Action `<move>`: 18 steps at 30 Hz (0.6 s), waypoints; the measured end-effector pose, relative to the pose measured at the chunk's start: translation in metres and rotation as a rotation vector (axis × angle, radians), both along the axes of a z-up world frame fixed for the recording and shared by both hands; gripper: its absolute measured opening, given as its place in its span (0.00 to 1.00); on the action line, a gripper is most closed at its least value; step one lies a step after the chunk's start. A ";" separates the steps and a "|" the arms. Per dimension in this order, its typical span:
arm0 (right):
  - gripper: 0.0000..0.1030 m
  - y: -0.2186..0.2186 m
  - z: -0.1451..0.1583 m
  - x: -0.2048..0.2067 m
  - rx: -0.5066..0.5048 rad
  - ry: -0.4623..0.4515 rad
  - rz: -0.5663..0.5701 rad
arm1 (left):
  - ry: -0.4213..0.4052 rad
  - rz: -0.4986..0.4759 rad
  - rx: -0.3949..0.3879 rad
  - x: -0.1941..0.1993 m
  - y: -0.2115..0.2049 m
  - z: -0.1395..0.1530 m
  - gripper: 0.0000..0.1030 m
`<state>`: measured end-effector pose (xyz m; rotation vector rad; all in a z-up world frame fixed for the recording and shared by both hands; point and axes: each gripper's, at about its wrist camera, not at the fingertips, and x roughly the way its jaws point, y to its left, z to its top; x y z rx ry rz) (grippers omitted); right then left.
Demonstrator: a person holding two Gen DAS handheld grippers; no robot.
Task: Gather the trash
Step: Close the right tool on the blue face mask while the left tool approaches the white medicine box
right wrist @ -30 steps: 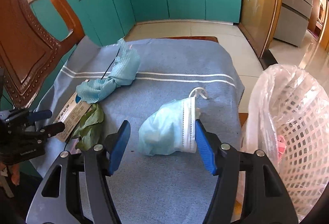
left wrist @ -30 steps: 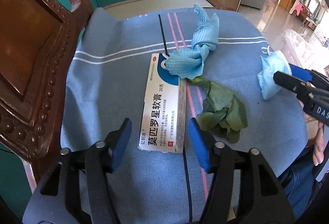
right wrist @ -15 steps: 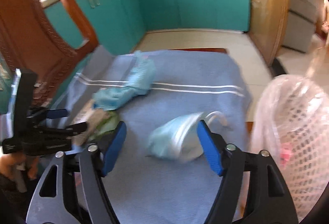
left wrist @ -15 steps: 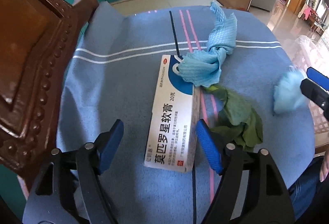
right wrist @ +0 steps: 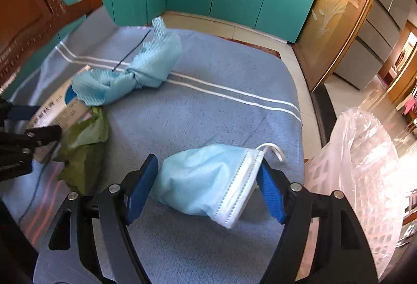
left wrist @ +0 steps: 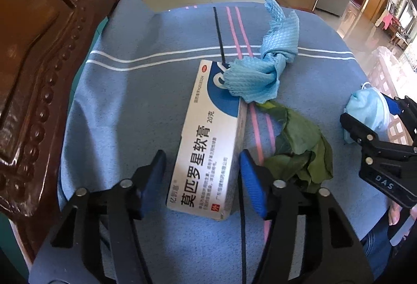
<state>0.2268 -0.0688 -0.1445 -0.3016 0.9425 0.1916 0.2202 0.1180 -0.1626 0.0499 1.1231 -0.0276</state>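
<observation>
Left wrist view: our left gripper (left wrist: 202,174) stands open astride the near end of the medicine box (left wrist: 208,138), centre frame; light stiff card, best pinched across its long sides.

Right wrist view: our right gripper (right wrist: 207,189) flanks the soft, crushable face mask (right wrist: 208,182), lower centre; whether it pinches yet we cannot tell.

You have four bits of trash around the box (left wrist: 208,138): one box itself, one blue cloth (left wrist: 263,67) lying over its far end, one wilted leaf (left wrist: 299,148) just to its right, and one mask (right wrist: 208,179) well apart on that side. One lined basket (right wrist: 359,166) (beyond the mask).
</observation>
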 end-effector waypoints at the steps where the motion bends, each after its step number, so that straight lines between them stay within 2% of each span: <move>1: 0.71 0.000 -0.001 0.001 -0.006 0.002 -0.003 | -0.001 0.002 0.000 -0.001 0.000 0.000 0.64; 8: 0.71 0.000 -0.006 0.004 -0.016 0.007 -0.015 | -0.009 -0.025 0.008 0.001 -0.001 -0.002 0.65; 10: 0.70 -0.001 -0.006 0.004 -0.015 0.005 -0.016 | -0.002 -0.032 0.013 0.001 -0.003 -0.003 0.58; 11: 0.68 -0.002 -0.005 0.004 -0.015 0.003 -0.015 | 0.002 -0.034 0.015 0.001 -0.004 -0.004 0.53; 16: 0.43 -0.003 -0.001 0.003 0.021 0.005 -0.020 | -0.001 -0.028 0.005 0.000 -0.002 -0.004 0.48; 18: 0.36 -0.006 0.002 0.004 0.051 0.005 -0.024 | -0.007 -0.019 0.003 0.001 -0.001 -0.001 0.47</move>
